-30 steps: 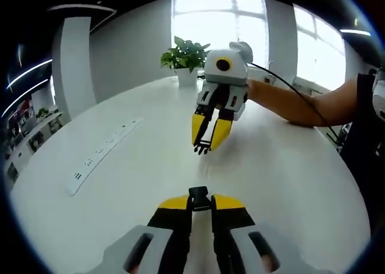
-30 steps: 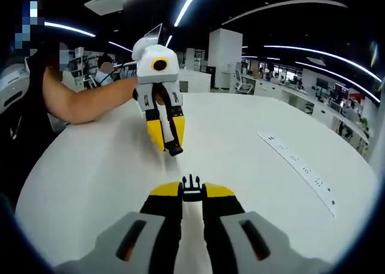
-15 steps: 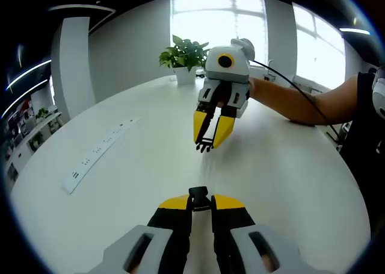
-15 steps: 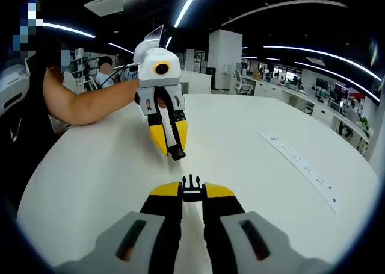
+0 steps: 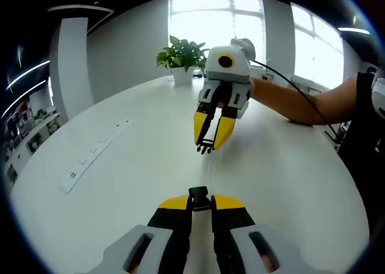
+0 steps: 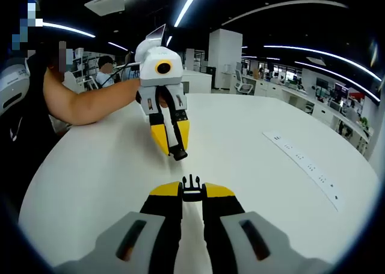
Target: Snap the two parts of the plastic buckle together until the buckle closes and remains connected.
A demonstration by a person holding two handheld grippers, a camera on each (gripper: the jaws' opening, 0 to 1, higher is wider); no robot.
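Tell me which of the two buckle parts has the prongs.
The pronged buckle part, held by the right gripper. Its tines stick out past the fingertips; the socket part in the left gripper ends in a plain block.

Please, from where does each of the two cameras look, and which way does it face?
Left gripper view: rides on the left hand-held gripper, which holds a black buckle part; it faces across the white table toward the right hand-held gripper, a forearm, a potted plant and windows.
Right gripper view: rides on the right hand-held gripper, holding the pronged buckle part; it faces the left hand-held gripper, a forearm and an office.
Shared: the table, a white power strip, both grippers facing each other.
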